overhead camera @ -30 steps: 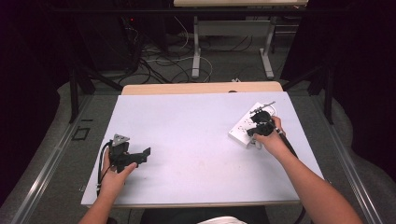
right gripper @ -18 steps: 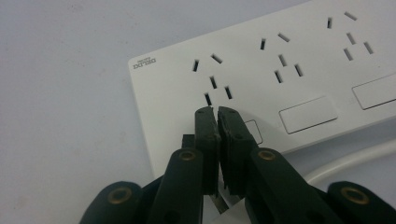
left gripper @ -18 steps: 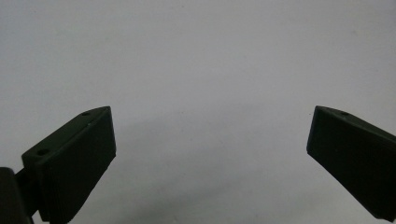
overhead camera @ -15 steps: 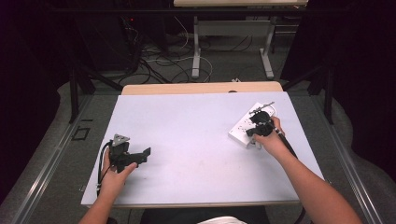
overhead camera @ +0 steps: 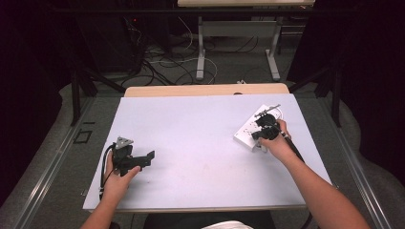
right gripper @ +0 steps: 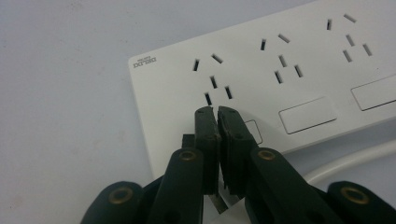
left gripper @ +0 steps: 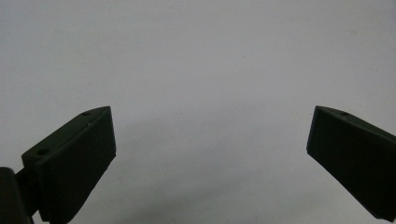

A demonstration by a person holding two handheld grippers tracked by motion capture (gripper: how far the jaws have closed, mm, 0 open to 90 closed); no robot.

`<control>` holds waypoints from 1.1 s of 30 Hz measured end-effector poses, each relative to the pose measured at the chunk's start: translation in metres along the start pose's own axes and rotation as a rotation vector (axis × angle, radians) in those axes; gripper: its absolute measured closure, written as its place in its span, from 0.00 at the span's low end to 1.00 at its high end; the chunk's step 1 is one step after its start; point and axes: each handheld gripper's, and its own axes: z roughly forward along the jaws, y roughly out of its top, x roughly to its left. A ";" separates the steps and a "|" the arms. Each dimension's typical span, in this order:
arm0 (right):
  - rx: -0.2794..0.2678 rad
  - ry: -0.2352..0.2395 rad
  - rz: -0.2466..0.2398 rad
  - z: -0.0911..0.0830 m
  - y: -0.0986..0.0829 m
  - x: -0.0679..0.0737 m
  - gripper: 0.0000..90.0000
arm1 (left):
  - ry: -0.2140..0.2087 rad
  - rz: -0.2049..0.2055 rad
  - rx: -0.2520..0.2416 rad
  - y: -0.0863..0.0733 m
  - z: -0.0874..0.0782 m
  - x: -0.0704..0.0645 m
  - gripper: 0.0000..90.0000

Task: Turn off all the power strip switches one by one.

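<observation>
**Two grippers at a pale tabletop, one over a power strip**

Near the front-left corner of the tabletop [overhead camera: 200, 138], the person's left hand [overhead camera: 119, 179] holds the left gripper [overhead camera: 145, 160] low over the bare surface, well in from the left edge. In the left gripper view its two black jaws stand wide apart with nothing between them, only the plain pale surface beyond. A black cable [overhead camera: 102, 171] loops from this gripper back toward the front edge.

Farther back, toward the right edge, the right hand [overhead camera: 277, 143] holds the right gripper [right gripper: 215, 112] over a white power strip [right gripper: 289, 65]. The strip lies flat and slanted on the tabletop, nearer the far-right corner than the front. In the right gripper view the jaws are pressed together, tips meeting just over the strip's top face beside a rectangular switch [right gripper: 307, 115] and below the nearest group of socket slots. Something thin and pale shows low between the jaws, but I cannot tell what it is. A white cord [right gripper: 355, 161] runs along the strip's near side.
</observation>
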 end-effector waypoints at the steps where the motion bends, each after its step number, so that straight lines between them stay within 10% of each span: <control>1: -0.002 0.003 -0.005 0.000 0.000 -0.001 0.97 | -0.001 -0.002 -0.002 0.000 0.000 0.000 0.01; 17: -0.030 0.016 0.019 0.001 -0.006 0.000 0.99 | -0.008 0.007 -0.005 0.002 0.002 -0.002 0.01; 33: -0.076 0.038 0.012 -0.012 -0.009 0.004 0.77 | -0.009 0.008 -0.012 0.002 0.003 -0.002 0.01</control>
